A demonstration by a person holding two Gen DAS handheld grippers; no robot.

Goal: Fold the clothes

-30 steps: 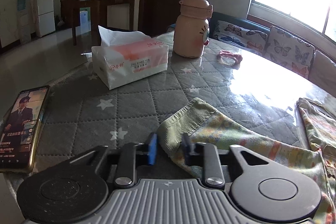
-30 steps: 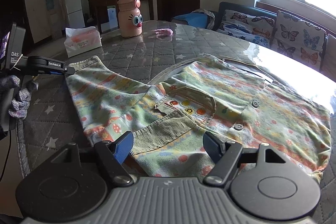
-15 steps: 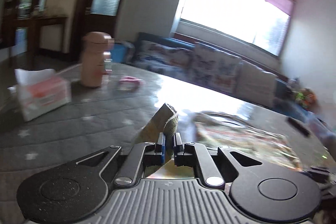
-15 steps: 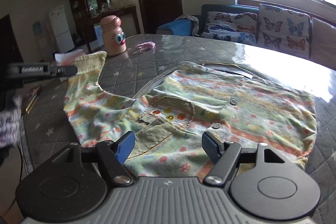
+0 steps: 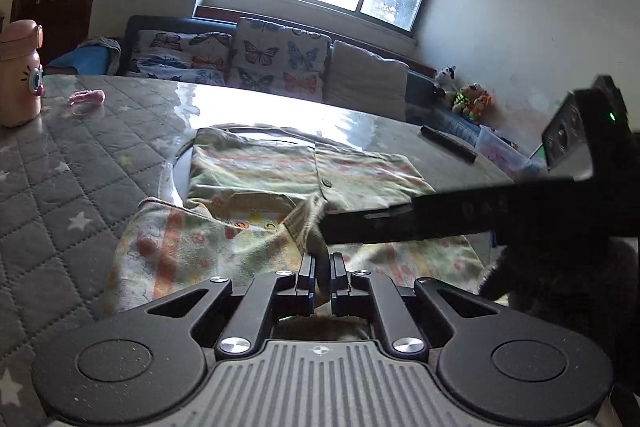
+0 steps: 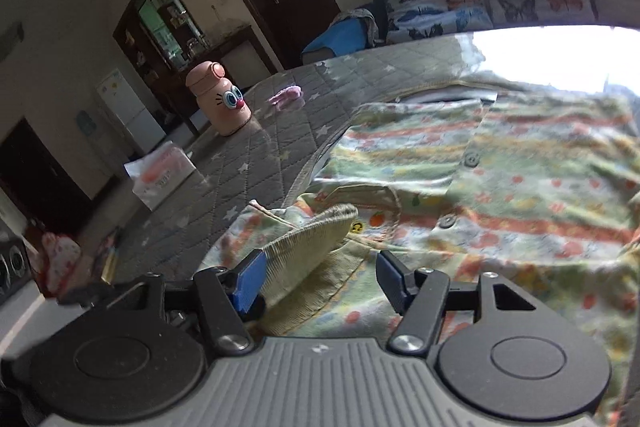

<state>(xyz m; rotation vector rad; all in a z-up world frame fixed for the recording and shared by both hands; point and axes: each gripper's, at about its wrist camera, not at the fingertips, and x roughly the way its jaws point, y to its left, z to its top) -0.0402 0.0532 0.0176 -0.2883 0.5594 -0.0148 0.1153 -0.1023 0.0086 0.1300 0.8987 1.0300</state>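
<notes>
A small patterned child's shirt (image 5: 280,167) with buttons lies spread on the quilted table; it also shows in the right wrist view (image 6: 520,179). My left gripper (image 5: 321,269) is shut on the ribbed sleeve cuff (image 5: 310,227), carried over the shirt's body. My right gripper (image 6: 318,277) is open just above the shirt, its jaws either side of the ribbed cuff (image 6: 316,239). The right gripper's dark body (image 5: 480,215) crosses the left wrist view just past the cuff.
A pink cartoon bottle (image 6: 218,101), a pink hair tie (image 6: 286,95) and a tissue pack (image 6: 162,177) stand on the far left of the grey star-quilted table (image 5: 60,155). A dark remote (image 5: 448,143) lies at the far right. A sofa with butterfly cushions (image 5: 260,61) is behind.
My left gripper has carried the sleeve cuff rightwards over the shirt's body, folding the sleeve inward. My right gripper has tilted and come lower and closer to the cuff, still open.
</notes>
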